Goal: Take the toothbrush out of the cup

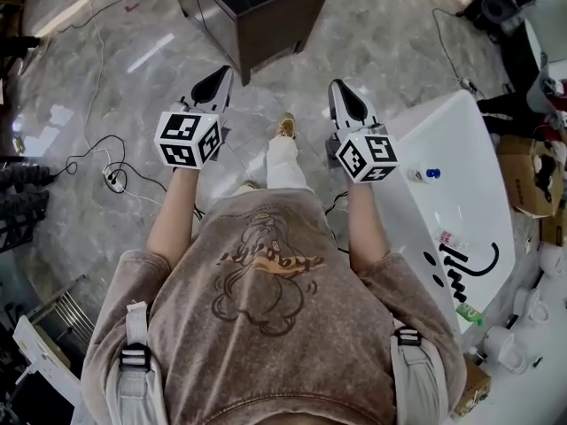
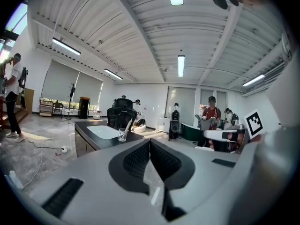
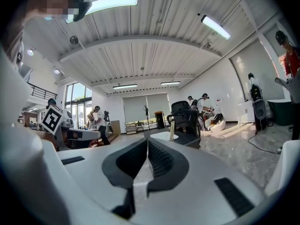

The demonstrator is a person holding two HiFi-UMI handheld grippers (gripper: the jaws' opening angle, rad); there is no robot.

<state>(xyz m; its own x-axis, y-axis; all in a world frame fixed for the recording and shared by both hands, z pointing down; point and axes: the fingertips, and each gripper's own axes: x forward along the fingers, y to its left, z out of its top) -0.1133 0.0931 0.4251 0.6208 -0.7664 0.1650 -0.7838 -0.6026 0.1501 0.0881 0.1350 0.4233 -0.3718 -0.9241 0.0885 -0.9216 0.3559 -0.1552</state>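
Well ahead of both grippers, the toothbrush (image 2: 128, 124) leans in a clear cup (image 2: 122, 135) on the near edge of a dark vanity cabinet (image 1: 257, 20), beside its white basin (image 2: 104, 131). The left gripper (image 1: 215, 85) and the right gripper (image 1: 345, 100) are held level towards it, each with its jaws pressed together on nothing. Only bare marble floor (image 1: 115, 69) lies between them and the cabinet, with loose cables (image 1: 106, 162) to the left, a white bathtub (image 1: 461, 175) to the right and a black office chair (image 2: 122, 114) behind the counter.
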